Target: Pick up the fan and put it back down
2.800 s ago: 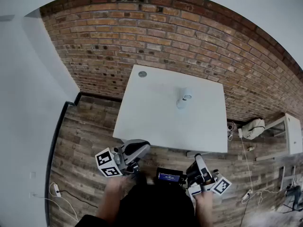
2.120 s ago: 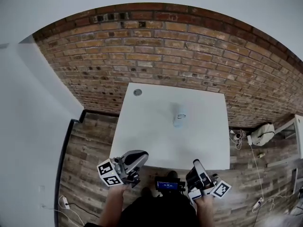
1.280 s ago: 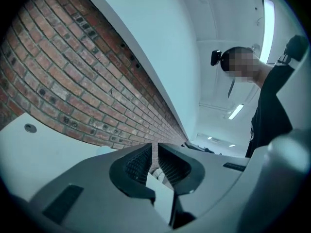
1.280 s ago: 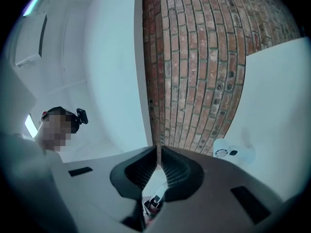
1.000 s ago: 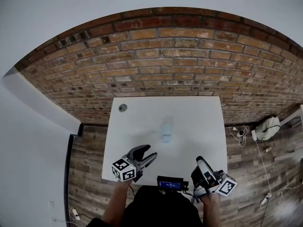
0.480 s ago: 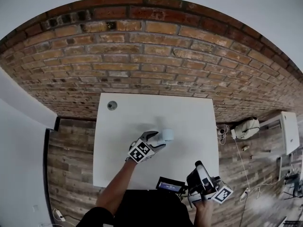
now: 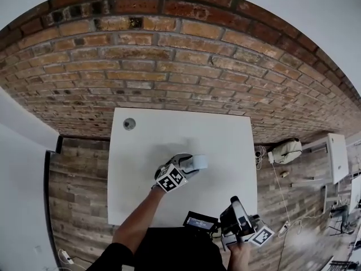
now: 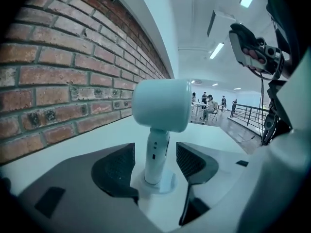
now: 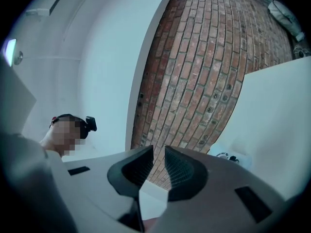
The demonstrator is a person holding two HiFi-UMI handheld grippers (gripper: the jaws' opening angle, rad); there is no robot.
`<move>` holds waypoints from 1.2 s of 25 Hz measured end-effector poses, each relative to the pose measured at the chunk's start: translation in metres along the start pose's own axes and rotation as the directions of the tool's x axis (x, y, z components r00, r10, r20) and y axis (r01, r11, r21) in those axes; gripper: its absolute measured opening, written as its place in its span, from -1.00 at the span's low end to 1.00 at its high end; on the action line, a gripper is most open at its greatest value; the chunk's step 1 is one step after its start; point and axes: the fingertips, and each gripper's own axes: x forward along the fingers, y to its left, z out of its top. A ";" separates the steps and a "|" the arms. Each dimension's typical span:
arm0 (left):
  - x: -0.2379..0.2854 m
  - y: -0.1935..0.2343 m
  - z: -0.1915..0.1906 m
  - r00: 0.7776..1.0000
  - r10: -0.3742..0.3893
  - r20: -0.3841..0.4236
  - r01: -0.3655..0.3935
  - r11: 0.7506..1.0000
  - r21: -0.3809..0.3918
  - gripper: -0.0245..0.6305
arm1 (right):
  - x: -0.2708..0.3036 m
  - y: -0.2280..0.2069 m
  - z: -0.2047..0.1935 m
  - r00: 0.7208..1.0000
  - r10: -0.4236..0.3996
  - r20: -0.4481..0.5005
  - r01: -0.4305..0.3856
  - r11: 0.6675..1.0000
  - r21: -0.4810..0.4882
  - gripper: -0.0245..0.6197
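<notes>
A small pale blue fan [image 7: 198, 162] stands upright on the white table [image 7: 141, 151], a little right of its middle. In the left gripper view its round head [image 8: 161, 105] tops a white stem [image 8: 156, 154] on a round base. My left gripper [image 7: 185, 162] [image 8: 155, 150] straddles that stem low down. Its jaws are closing, with a gap still showing between each pad and the stem. My right gripper [image 7: 233, 203] [image 9: 156, 154] hangs off the table's near edge at the lower right, tilted up toward the brick wall. Its jaws stand a narrow gap apart with nothing between them.
A brick wall [image 7: 169, 55] runs along the table's far edge. A round grommet [image 7: 129, 123] sits in the table's far left corner. A small screen device [image 7: 198, 222] hangs at my chest. A white bag [image 7: 285, 150] and a white cabinet [image 7: 337, 157] stand on the wooden floor at the right.
My left gripper has reached forward and down from the table's near edge to the fan, and its jaws now straddle the stem. The right gripper has stayed near the table's front.
</notes>
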 end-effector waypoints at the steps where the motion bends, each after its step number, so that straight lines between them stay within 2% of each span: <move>1: 0.001 0.000 0.001 1.000 0.002 -0.003 -0.002 1.000 0.011 -0.07 | 0.004 -0.002 0.000 1.000 0.008 -0.006 -0.008 1.000 0.005 -0.75; 4: 0.002 -0.002 0.002 1.000 0.003 -0.019 -0.002 0.999 0.047 -0.28 | 0.011 -0.008 0.002 0.999 0.024 -0.022 -0.024 1.000 0.020 -0.75; 8: 0.001 -0.005 0.003 0.999 0.000 -0.032 0.002 0.996 0.088 -0.44 | 0.019 -0.012 0.014 0.998 0.055 -0.026 -0.054 0.998 0.019 -0.75; 13: -0.004 -0.007 0.011 0.999 -0.031 0.012 0.030 0.999 0.026 -0.46 | 0.017 -0.023 0.024 0.998 0.068 -0.014 -0.068 0.997 0.044 -0.75; 19: -0.032 -0.005 0.059 0.984 -0.071 0.161 0.086 0.992 -0.089 -0.47 | 0.015 -0.033 0.036 0.997 0.073 0.012 -0.073 0.996 0.054 -0.75; 21: -0.047 -0.002 0.081 0.969 -0.084 0.231 0.126 0.977 -0.170 -0.47 | 0.015 -0.036 0.040 0.997 0.078 0.018 -0.078 0.996 0.053 -0.75; 22: -0.055 0.002 0.093 0.956 -0.089 0.281 0.158 0.959 -0.234 -0.47 | 0.015 -0.037 0.042 0.996 0.081 0.023 -0.083 0.995 0.054 -0.75; 24: -0.076 0.013 0.120 0.913 -0.084 0.399 0.242 0.900 -0.363 -0.47 | 0.017 -0.038 0.045 0.996 0.089 0.032 -0.091 0.994 0.057 -0.75; 25: -0.087 0.018 0.134 0.890 -0.079 0.450 0.280 0.872 -0.401 -0.47 | 0.018 -0.038 0.046 0.995 0.092 0.035 -0.094 0.994 0.058 -0.75; 26: -0.096 0.021 0.148 0.871 -0.076 0.486 0.307 0.855 -0.418 -0.47 | 0.019 -0.039 0.046 0.995 0.096 0.036 -0.098 0.993 0.059 -0.75; 28: -0.112 0.025 0.174 0.850 -0.080 0.520 0.330 0.852 -0.407 -0.47 | 0.024 -0.038 0.049 0.993 0.111 0.038 -0.113 0.992 0.064 -0.75; 30: -0.126 0.027 0.202 0.843 -0.091 0.530 0.334 0.861 -0.384 -0.47 | 0.032 -0.034 0.052 0.990 0.139 0.037 -0.142 0.988 0.067 -0.75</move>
